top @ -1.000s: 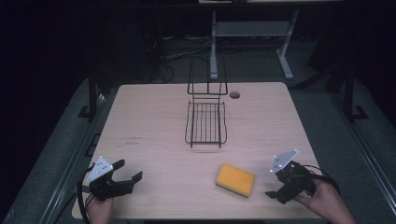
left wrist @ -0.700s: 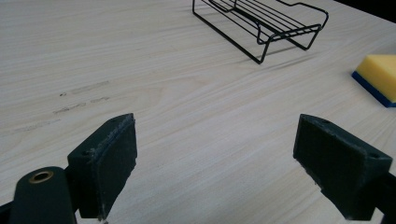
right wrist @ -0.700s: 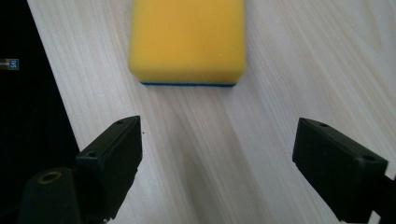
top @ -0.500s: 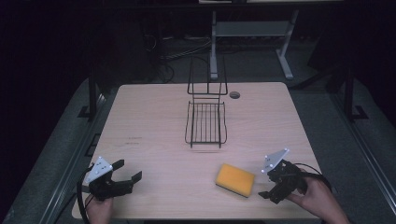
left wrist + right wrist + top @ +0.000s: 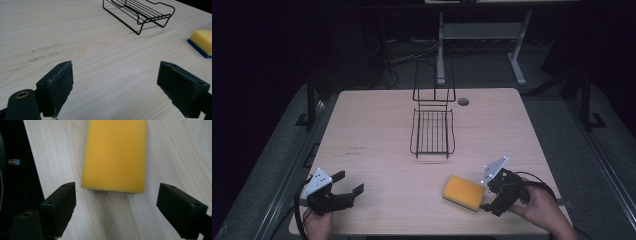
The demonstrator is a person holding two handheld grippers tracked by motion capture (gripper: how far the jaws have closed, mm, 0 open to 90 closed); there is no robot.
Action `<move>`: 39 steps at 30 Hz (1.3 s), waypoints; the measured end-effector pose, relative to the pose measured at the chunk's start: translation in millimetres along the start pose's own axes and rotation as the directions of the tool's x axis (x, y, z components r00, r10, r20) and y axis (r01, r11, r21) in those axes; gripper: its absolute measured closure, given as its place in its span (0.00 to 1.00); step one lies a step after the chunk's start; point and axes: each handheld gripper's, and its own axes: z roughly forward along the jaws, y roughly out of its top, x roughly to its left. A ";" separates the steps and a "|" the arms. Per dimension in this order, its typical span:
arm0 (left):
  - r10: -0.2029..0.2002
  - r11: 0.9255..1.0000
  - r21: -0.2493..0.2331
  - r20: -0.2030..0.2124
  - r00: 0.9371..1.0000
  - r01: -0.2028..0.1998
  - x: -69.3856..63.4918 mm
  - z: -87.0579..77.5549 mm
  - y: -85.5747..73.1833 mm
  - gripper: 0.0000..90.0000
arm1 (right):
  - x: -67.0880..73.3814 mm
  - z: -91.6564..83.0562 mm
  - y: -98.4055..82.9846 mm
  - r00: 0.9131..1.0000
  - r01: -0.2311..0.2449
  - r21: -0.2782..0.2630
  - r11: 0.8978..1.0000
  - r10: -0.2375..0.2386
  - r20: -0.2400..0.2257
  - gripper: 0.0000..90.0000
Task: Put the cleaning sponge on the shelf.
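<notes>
A yellow sponge [image 5: 464, 192] with a blue underside lies flat on the wooden table [image 5: 377, 125], near the front right. My right gripper [image 5: 486, 197] is open just to its right, its jaws wide apart and aimed at the sponge's short end; in the right gripper view the sponge [image 5: 116, 155] lies just ahead of the jaws. At the front left corner my left gripper [image 5: 348, 183] rests open over bare wood. The left gripper view has the sponge [image 5: 202, 42] far off at the right edge.
A black wire rack [image 5: 432, 131] with an upright back stands in the table's middle, also in the left gripper view [image 5: 140, 12]. A round cable hole [image 5: 463, 101] sits behind it. The table's front edge is close under both hands. Dark floor and a desk frame [image 5: 441, 45] lie beyond.
My right gripper has moved left toward the sponge, closing most of the gap to its end. The left gripper and the sponge have stayed put.
</notes>
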 end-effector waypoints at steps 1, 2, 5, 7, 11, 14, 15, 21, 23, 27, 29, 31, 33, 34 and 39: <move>0.002 1.000 0.001 0.001 1.000 -0.002 0.1 -0.1 0.0 0.14 | 0.1 1.3 1.8 1.000 0.003 0.000 1.000 -0.003 -0.003 0.17; 0.001 1.000 0.001 0.001 1.000 -0.001 0.0 -0.1 0.0 0.14 | 0.5 1.7 2.8 1.000 -0.001 0.000 1.000 0.001 -0.006 0.17; 0.000 1.000 0.000 0.002 1.000 0.000 -0.1 -0.3 0.1 0.14 | 0.6 3.7 6.8 1.000 0.007 -0.006 1.000 -0.007 -0.009 0.17; 0.000 1.000 0.000 0.001 1.000 0.000 0.0 -0.5 0.0 0.14 | 0.8 5.0 9.3 1.000 0.006 -0.008 1.000 -0.006 -0.012 0.17; -0.001 1.000 -0.001 0.001 1.000 0.001 0.0 -0.6 0.0 0.14 | 1.0 8.2 13.4 1.000 0.013 -0.007 1.000 -0.013 -0.014 0.17; -0.003 1.000 -0.005 0.001 1.000 0.003 0.0 -0.6 -0.1 0.14 | 0.7 10.1 16.5 1.000 0.014 -0.006 1.000 -0.014 -0.018 0.17; -0.004 1.000 -0.004 0.001 1.000 0.004 0.1 -0.7 -0.1 0.14 | 0.7 10.6 17.6 1.000 0.011 -0.006 1.000 -0.012 -0.019 0.17; -0.002 1.000 -0.006 0.002 1.000 0.002 0.0 -1.1 0.0 0.14 | -0.6 13.9 24.1 1.000 0.019 0.007 1.000 -0.018 -0.017 0.17; -0.005 1.000 -0.007 0.002 1.000 0.005 0.1 -1.3 -0.1 0.14 | -1.2 15.2 26.7 1.000 0.023 0.008 1.000 -0.023 -0.019 0.17; -0.007 1.000 -0.009 0.002 1.000 0.007 0.4 -1.8 -0.1 0.14 | -1.7 17.4 30.3 0.999 0.023 0.007 1.000 -0.023 -0.024 0.17; -0.006 1.000 -0.008 0.003 1.000 0.006 0.2 -1.8 -0.1 0.14 | -1.9 19.0 31.9 0.999 0.024 0.009 1.000 -0.024 -0.026 0.17; -0.003 1.000 -0.007 0.003 1.000 0.003 0.1 -1.8 0.0 0.14 | -1.8 20.8 33.5 0.999 0.025 0.011 1.000 -0.025 -0.026 0.17; -0.002 1.000 -0.007 0.003 1.000 0.002 0.0 -1.8 0.1 0.14 | -2.0 22.6 35.0 0.999 0.029 0.014 0.999 -0.029 -0.029 0.17; -0.002 1.000 -0.007 0.004 1.000 0.002 0.1 -1.8 0.1 0.14 | -2.2 23.6 35.7 0.999 0.027 0.015 1.000 -0.027 -0.030 0.17; -0.005 1.000 -0.009 0.004 1.000 0.005 0.3 -1.9 0.0 0.14 | -3.5 28.1 38.9 0.999 0.023 0.016 1.000 -0.022 -0.035 0.17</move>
